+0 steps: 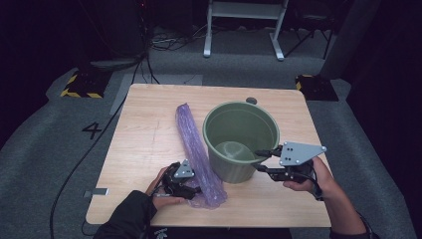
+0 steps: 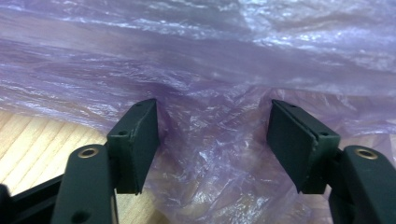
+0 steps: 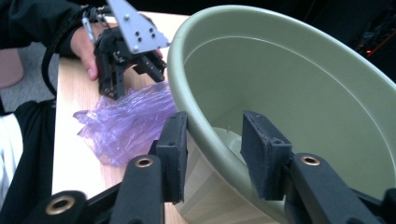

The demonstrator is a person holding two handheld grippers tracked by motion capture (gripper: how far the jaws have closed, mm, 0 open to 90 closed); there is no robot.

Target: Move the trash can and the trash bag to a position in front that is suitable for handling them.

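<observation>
high view: I look down from above the tabletop (image 1: pixel 149 129) | left tool view: pressed close to purple bag (image 2: pixel 210 60) | right tool view: close on green bucket (image 3: pixel 299 93) rim (bag shared by all)

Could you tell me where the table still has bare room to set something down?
The widest free patch is the wooden table left of the purple bag, out to the left edge. A bare strip runs behind the green bucket along the far edge, another along the near edge. It is crowded between bag and bucket, and at the near corners where the left tongs and right tongs work.
</observation>
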